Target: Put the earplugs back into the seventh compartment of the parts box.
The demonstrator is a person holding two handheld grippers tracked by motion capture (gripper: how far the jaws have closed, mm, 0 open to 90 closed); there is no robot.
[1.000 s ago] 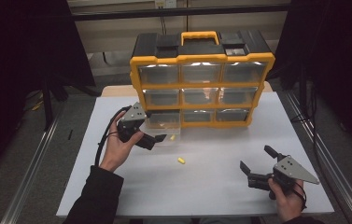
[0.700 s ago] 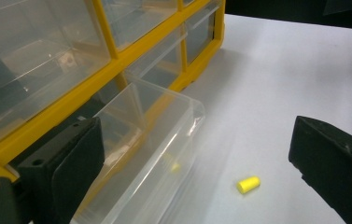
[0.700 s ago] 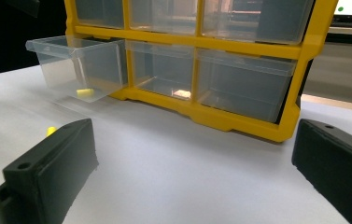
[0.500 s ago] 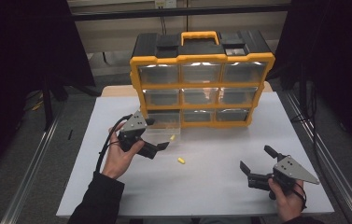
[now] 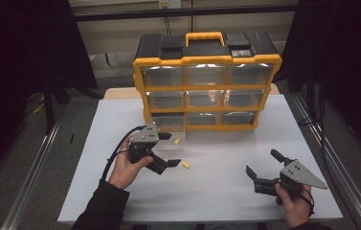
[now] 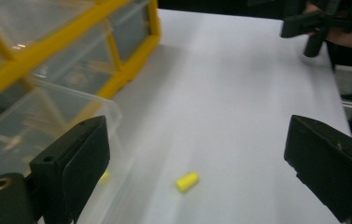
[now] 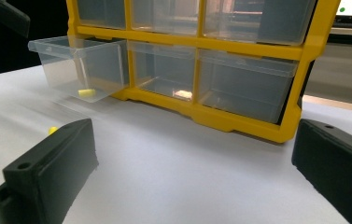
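A yellow-framed organizer (image 5: 207,86) with clear drawers stands at the back of the white table (image 5: 216,201). Its bottom-left drawer (image 5: 169,125) (image 7: 78,67) is pulled out and holds a small yellow piece (image 7: 87,93) (image 5: 177,141). Another small yellow piece (image 5: 186,165) (image 6: 187,181) (image 7: 52,130) lies loose on the table in front of it. My left gripper (image 5: 169,149) (image 6: 194,154) is open, and its jaws straddle the space just left of the loose piece. My right gripper (image 5: 262,163) (image 7: 192,158) rests open at the near right and points at the organizer.
The organizer has a black top with a yellow handle (image 5: 204,37). A small pale item (image 7: 183,94) lies in the bottom-middle drawer. Metal rails (image 5: 34,167) run along both sides of the table. Bare table surface lies between the two grippers.
My left gripper has come back from the open drawer toward the near side and now sits beside the loose yellow piece. The right gripper has stayed put.
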